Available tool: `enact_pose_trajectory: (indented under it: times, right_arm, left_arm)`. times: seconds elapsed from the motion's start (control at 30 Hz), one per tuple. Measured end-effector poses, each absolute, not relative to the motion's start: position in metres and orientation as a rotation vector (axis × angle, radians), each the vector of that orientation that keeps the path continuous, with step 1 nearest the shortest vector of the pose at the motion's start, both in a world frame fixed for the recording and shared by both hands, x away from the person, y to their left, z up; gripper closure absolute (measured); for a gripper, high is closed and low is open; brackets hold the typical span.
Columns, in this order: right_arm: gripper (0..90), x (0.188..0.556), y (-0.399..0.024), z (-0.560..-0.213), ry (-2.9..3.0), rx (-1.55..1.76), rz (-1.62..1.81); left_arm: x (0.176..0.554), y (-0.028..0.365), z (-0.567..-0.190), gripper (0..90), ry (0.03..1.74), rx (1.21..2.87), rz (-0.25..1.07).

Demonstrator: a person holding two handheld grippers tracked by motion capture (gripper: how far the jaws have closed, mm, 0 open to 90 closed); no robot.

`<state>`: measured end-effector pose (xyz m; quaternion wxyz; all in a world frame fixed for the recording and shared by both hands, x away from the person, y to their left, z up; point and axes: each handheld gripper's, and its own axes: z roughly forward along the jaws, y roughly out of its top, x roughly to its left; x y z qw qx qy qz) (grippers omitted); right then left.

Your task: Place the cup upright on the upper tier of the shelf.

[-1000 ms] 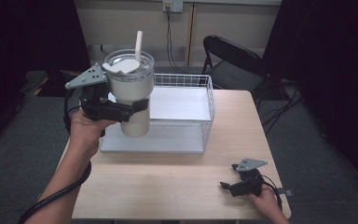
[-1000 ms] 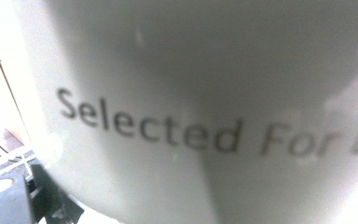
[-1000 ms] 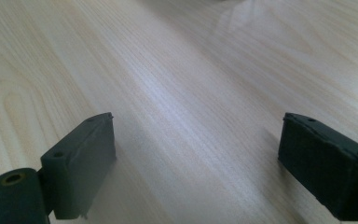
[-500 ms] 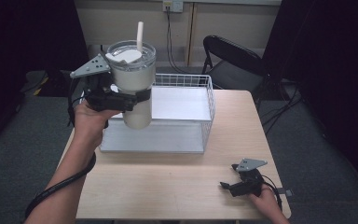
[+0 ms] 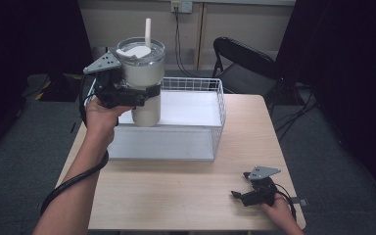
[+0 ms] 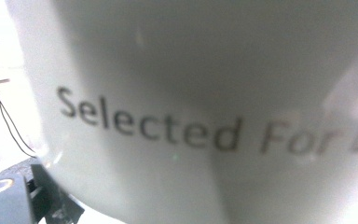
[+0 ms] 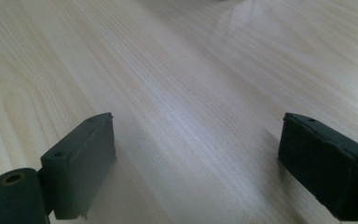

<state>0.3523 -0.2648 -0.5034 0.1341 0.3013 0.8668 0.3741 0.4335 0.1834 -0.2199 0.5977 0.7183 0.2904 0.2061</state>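
Wire basket (image 5: 219, 113) on far half of tabletop (image 5: 176, 196). Tumbler (image 5: 143, 78) held above basket's left end by left gripper (image 5: 142, 94). Right gripper (image 5: 239, 196) resting on tabletop near right corner. Folding chair (image 5: 247, 61) behind tabletop, right of centre.

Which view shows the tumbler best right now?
The high view: the whole tumbler, lid and straw included, held in the left gripper above the basket. The left gripper view gives a blurred close-up of its printed wall.
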Motion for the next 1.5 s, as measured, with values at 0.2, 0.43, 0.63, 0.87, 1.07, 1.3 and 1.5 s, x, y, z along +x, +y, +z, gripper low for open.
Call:
enact_pose_trajectory:
  times: [0.2, 0.43, 0.63, 0.87, 1.07, 1.3, 1.5]
  right_arm:
    - [10.5, 0.352, -0.265, -0.503, 2.512, 0.873, 1.084]
    - [10.5, 0.352, -0.265, -0.503, 2.512, 0.873, 1.086]
    - [10.4, 0.352, -0.265, -0.503, 2.512, 0.873, 1.085]
    - [10.5, 0.352, -0.265, -0.503, 2.513, 0.873, 1.085]
    - [10.4, 0.352, -0.265, -0.503, 2.512, 0.873, 1.085]
    - [10.5, 0.352, -0.265, -0.503, 2.512, 0.873, 1.086]
    - [10.5, 0.352, -0.265, -0.503, 2.511, 0.874, 1.086]
  left_arm:
    - [0.446, 0.181, -0.224, 7.1, 0.691, 1.652, 0.481]
    - [0.458, 0.177, -0.232, 7.1, 0.715, 1.648, 0.501]
    - [0.468, 0.174, -0.237, 7.1, 0.74, 1.645, 0.525]
    - [0.476, 0.171, -0.243, 7.0, 0.759, 1.646, 0.552]
    - [0.48, 0.172, -0.252, 7.0, 0.771, 1.64, 0.589]
    - [0.479, 0.175, -0.257, 7.0, 0.745, 1.623, 0.6]
    - [0.476, 0.18, -0.26, 6.9, 0.753, 1.602, 0.589]
